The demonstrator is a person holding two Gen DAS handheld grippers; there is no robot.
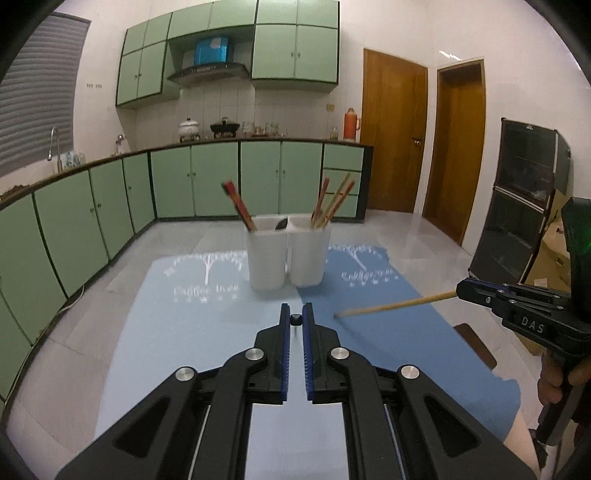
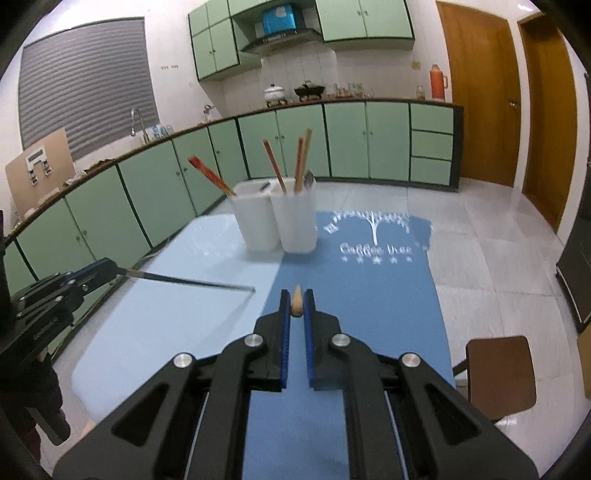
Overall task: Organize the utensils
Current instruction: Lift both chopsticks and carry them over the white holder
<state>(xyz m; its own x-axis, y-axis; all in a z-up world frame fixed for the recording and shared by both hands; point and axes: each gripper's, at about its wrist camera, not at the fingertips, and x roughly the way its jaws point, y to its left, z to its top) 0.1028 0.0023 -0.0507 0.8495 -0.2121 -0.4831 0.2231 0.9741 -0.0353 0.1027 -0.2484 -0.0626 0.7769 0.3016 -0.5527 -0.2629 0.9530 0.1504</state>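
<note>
Left claw [image 1: 296, 320] clamped on a dark chopstick [image 2: 192, 281], right claw [image 2: 296, 303] clamped on a wooden chopstick [image 1: 397, 305]; both sticks held clear above the mats. Two white holders [image 1: 286, 254] stand touching at the surface's [image 1: 110, 295] far end, chopsticks inside.

A kitchen with mint-green cabinets, white tiled walls and a pale glossy floor.

Base cabinets [image 1: 192, 181] run under a dark-edged countertop [image 2: 332, 101] that curves along two walls; wall cabinets [image 1: 295, 48] flank a range hood [image 1: 208, 70] with a blue box [image 2: 279, 16] above it. On the countertop stand a white lidded pot [image 1: 190, 127], a black pan [image 1: 224, 127], jars and an orange thermos [image 2: 437, 82], with a faucet [image 2: 137, 122] further left. A grey slatted blind [image 2: 88, 81] covers the window. To the right are two brown wooden doors [image 1: 393, 136], a dark glass-fronted cabinet [image 1: 528, 192] and a brown stool [image 2: 498, 373].
</note>
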